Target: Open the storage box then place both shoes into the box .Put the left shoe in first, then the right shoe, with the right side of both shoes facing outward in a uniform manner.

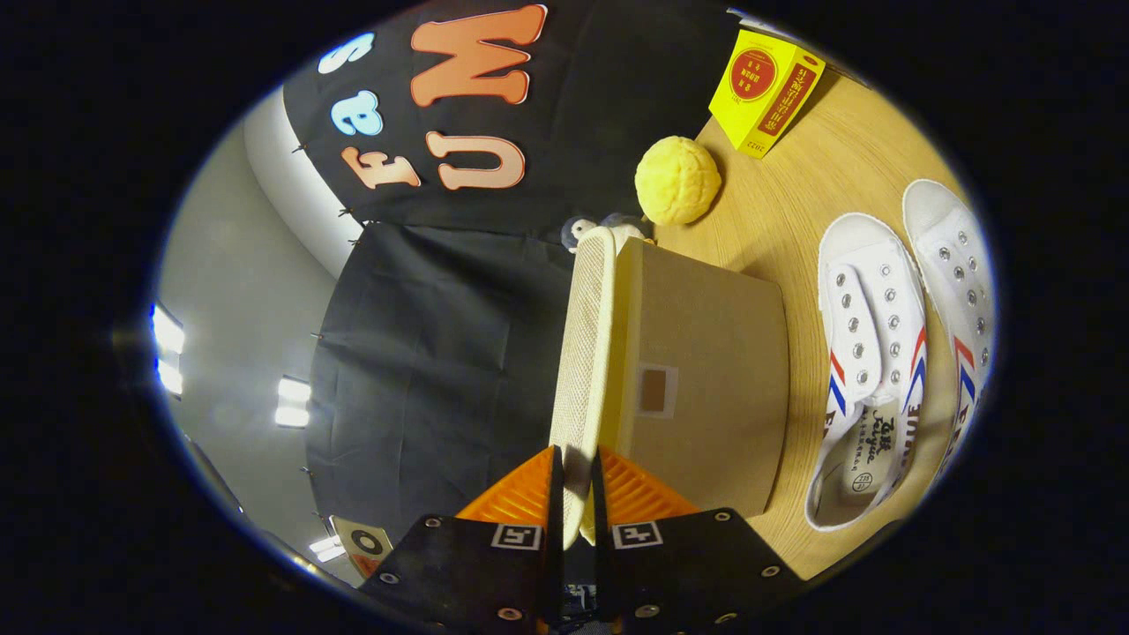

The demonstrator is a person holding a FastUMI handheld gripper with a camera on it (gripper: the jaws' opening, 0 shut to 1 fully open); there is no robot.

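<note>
Right now, step 1: opening the storage box (706, 388). Nearly closed gripper (575, 459), with just a thin gap between the 2 fingers (520, 498). Pinching the near edge of the woven lid (582, 353) in that gap, 1 finger on each side, both pressing on it. Nothing else held.

Looks like the lid is up a little from the box at the near end, though hard to be sure.

To do this step well: hold the pinch firm, so the thin lid edge does not slip out. Lift slowly and swing the lid right away from the box, not just halfway. Go gently, as the box looks light and could tip or slide on the wooden table (794, 212). Put the lid down where it will not cover the shoes. Watch the small soft toy (582, 231) just behind the box, and the yellow ball (677, 179) and the yellow carton (766, 88) beyond it.

Both shoes not yet in the box. Lying side by side on the table next to the box: the near shoe (869, 370) just beside it, the far shoe (957, 300) touching or almost touching the near 1. Cannot tell from here which is the left shoe, so check before picking 1 up.
</note>
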